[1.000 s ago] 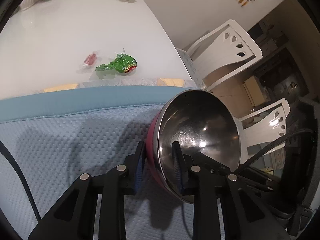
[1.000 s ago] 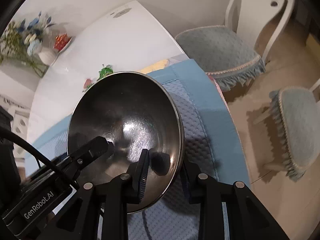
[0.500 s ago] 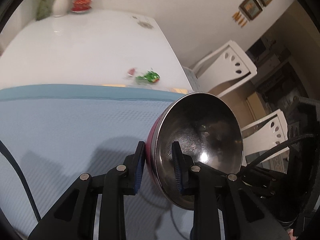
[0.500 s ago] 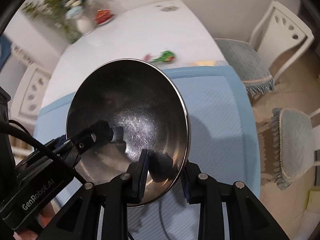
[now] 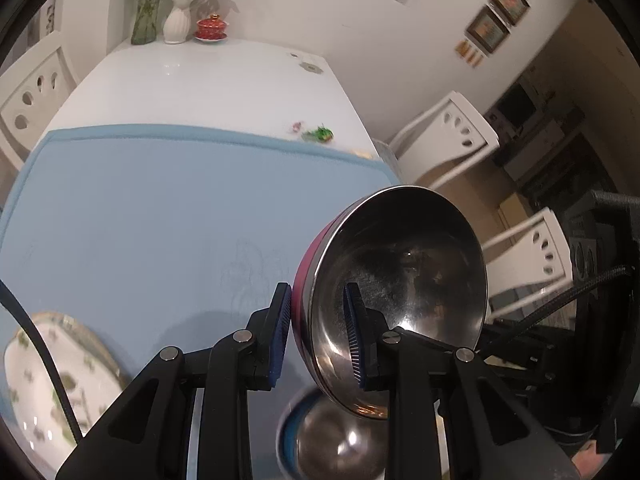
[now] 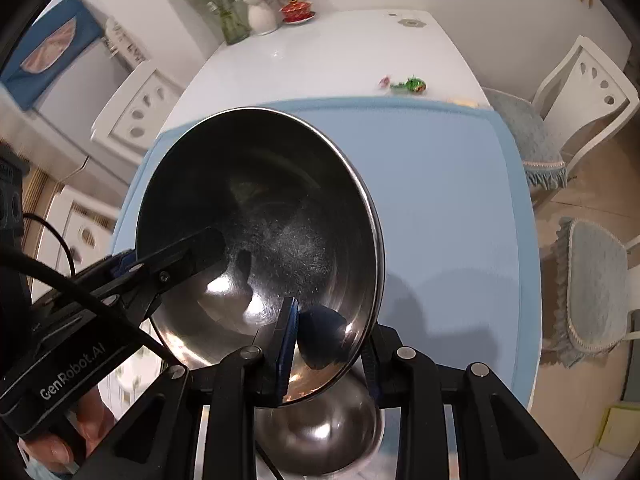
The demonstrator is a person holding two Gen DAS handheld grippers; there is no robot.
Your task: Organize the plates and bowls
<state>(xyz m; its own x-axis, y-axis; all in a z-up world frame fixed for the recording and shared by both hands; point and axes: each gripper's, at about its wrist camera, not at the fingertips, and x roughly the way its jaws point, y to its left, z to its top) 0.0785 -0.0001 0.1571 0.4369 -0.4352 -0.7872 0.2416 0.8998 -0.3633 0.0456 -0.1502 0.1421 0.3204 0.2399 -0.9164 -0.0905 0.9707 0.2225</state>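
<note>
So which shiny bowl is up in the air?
The pink-sided steel bowl, pinched at its rim by both hand-held grippers. The blue-sided bowl sits below on the table.

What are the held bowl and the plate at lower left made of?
Held bowl: looks like polished stainless steel, mirror glints inside; magenta outer coating. Plate: probably glazed ceramic, glossy white with green floral print, though it is blurred.
</note>
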